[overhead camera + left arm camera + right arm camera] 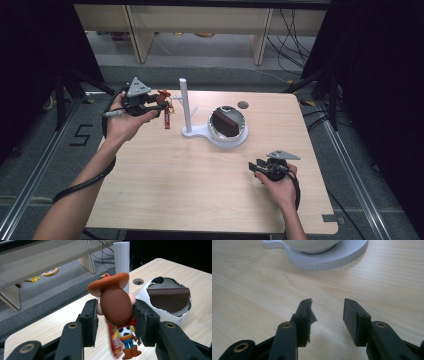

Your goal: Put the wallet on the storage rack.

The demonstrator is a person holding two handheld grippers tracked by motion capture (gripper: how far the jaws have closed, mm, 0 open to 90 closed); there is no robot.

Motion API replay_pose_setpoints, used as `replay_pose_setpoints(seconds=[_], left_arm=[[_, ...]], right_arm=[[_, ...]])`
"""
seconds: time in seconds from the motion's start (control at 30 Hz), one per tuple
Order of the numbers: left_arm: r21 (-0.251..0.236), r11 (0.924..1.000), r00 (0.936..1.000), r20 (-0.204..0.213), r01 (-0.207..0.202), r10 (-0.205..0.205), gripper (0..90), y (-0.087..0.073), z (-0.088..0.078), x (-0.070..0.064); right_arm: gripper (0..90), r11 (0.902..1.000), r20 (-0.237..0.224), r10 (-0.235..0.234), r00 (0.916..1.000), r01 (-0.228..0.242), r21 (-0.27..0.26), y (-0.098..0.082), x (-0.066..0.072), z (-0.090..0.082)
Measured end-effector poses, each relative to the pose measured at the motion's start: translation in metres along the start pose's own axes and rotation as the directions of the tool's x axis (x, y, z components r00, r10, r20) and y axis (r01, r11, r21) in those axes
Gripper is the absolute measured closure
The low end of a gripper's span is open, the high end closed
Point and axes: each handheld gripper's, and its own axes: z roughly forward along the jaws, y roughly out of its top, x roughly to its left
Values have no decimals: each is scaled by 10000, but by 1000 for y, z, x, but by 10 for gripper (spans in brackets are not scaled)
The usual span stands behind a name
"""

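A small cowboy figure with a brown hat hangs above the table's far left, with a red strap dangling beneath it. My left gripper is shut on its head; in the left gripper view the head sits pinched between both pads, body and boots hanging below. A white stand with an upright post rises just right of the figure. Its round base carries a white globe-shaped holder with a brown flap inside. My right gripper rests low near the front right, open and holding nothing.
A round cable hole lies in the tabletop behind the holder. The stand's white base sits ahead of the right gripper. Light wooden shelving and cables stand on the floor beyond the table's far edge. Dark frames flank both sides.
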Motion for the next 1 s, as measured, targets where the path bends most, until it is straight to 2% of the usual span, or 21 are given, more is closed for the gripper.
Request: replay_pose_setpoints(seconds=[0.1,0.13,0.23,0.4,0.57,0.6,0.7,0.8,0.83,0.87,0.9,0.93,1.0], left_arm=[[-10,10000,10000,0,7,-7,565,2,1,1],[-21,10000,10000,-30,-8,8,565,2,2,1],[-22,10000,10000,-62,-21,21,565,4,3,1],[-156,9994,9994,186,-300,303,565,6,3,-7],[-50,9977,9968,420,-675,676,565,8,4,-16],[-23,9972,9962,455,-744,745,565,8,4,-16],[-117,9977,9966,490,-662,667,565,10,5,-19],[-74,9968,9950,599,-797,800,565,10,5,-24],[12,9954,9933,657,-957,954,565,9,5,-25],[-7,9958,9935,675,-918,917,565,8,6,-28],[116,9945,9921,711,-1042,1031,565,7,6,-29],[25,9952,9924,751,-983,978,565,5,8,-31],[153,9940,9912,783,-1079,1063,565,4,9,-32]], right_arm=[[590,10000,42,-32,10000,32,29,0,0,0],[589,9998,37,-7,10000,6,216,0,1,-1],[589,9998,27,-18,10000,18,186,0,1,-1],[588,9996,137,-134,9998,131,240,0,0,-1],[587,9999,-51,33,10000,-32,104,-1,1,1],[586,9998,120,-34,9999,31,213,0,1,0],[585,9999,-35,24,10000,-23,134,-1,1,1],[584,9996,-8,39,10000,-39,278,-1,1,1],[584,9996,-3,53,10000,-53,290,-1,1,1],[584,9995,-13,75,10000,-75,311,-1,1,1],[584,9996,7,-38,10000,38,294,-1,0,1],[584,9998,-82,-71,9999,72,170,-1,-1,3],[584,9996,-61,176,9998,-175,220,-2,2,2]])
